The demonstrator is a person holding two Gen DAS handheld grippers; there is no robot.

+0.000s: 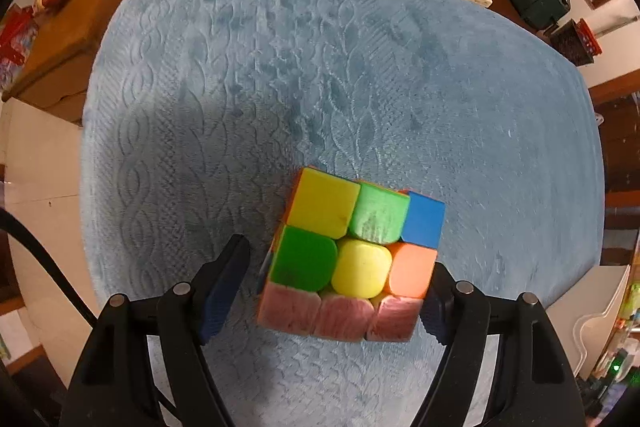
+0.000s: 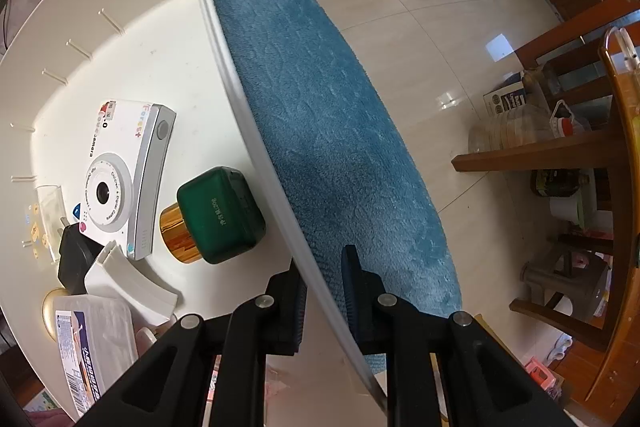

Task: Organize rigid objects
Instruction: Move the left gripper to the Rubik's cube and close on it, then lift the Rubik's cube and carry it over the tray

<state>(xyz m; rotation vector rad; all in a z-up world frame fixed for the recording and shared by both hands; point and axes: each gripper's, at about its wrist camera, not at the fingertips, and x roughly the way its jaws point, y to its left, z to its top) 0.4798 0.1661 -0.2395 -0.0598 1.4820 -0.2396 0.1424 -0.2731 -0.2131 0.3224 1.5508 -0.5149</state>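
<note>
A: Where's the puzzle cube (image 1: 352,259) relative to my left hand-held gripper (image 1: 332,291)?

B: Right between its spread fingers, resting on the blue cloth (image 1: 280,87) over the tabletop. The right finger looks to be at the cube's side; the left one stands apart. Nothing is grasped.

A: And my right hand-held gripper (image 2: 324,291)?

B: It's clenched on the white bin's rim (image 2: 256,155), beside the toy camera (image 2: 124,171).

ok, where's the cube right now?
In the left wrist view the cube sits on the blue blanket, low in frame, between the open fingers of the left claw, the right-hand one apparently touching it.
</note>
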